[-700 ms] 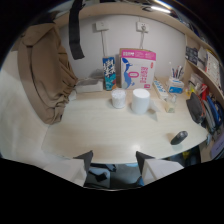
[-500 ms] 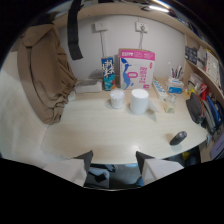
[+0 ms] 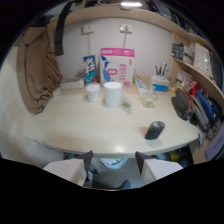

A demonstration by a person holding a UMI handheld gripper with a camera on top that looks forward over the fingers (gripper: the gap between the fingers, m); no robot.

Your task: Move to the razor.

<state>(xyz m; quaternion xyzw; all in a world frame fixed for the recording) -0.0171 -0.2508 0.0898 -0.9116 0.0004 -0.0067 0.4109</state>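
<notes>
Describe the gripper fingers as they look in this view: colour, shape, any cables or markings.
The gripper shows two pale, whitish fingers with broad, blocky bodies. Each ends in a dark, wedge-shaped tip on its inner side. The two tips stand apart with nothing between them. No cables or markings show on them, and no hand or sleeve is in view.

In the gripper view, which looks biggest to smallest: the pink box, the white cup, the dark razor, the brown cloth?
1. Brown cloth
2. Pink box
3. White cup
4. Razor, smallest, though it lies nearer the camera.
</notes>
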